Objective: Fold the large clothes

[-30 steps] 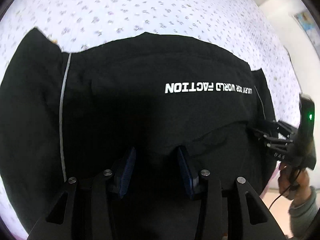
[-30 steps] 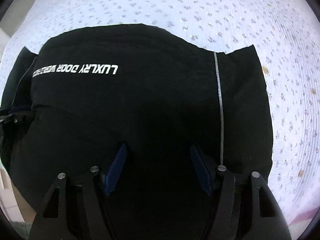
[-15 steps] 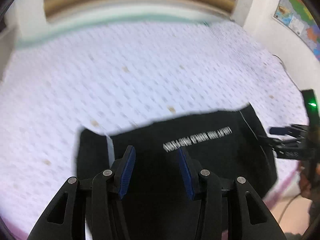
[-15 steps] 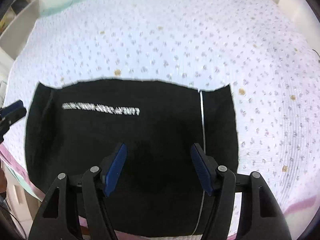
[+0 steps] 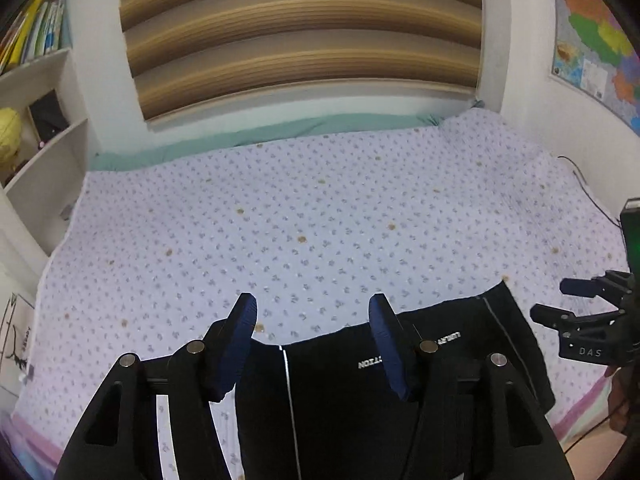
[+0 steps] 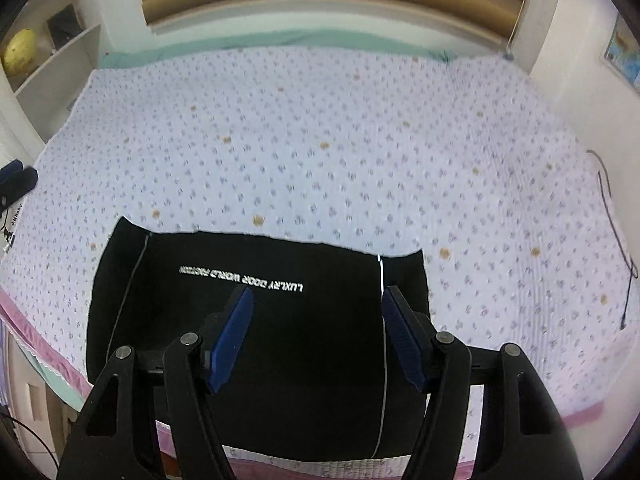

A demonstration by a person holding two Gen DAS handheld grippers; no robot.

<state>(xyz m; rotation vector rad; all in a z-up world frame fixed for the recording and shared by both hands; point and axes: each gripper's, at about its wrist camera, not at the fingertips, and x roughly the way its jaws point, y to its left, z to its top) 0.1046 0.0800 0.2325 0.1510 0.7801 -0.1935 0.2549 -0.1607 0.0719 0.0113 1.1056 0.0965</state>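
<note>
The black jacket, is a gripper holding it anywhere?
No. The black jacket lies folded on the bed; the left gripper, jaws just opened wider, and right gripper are empty above it.

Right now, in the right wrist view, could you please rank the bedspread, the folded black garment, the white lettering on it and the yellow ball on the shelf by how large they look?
1. bedspread
2. folded black garment
3. white lettering
4. yellow ball

The lettering and ball look close in area; the ball also sits farther from the camera, so that order is unsure.

A black garment (image 6: 260,344) lies folded flat into a rectangle at the near edge of a bed (image 6: 360,160), white lettering across its top, with 2 thin pale stripes running down its sides.
</note>
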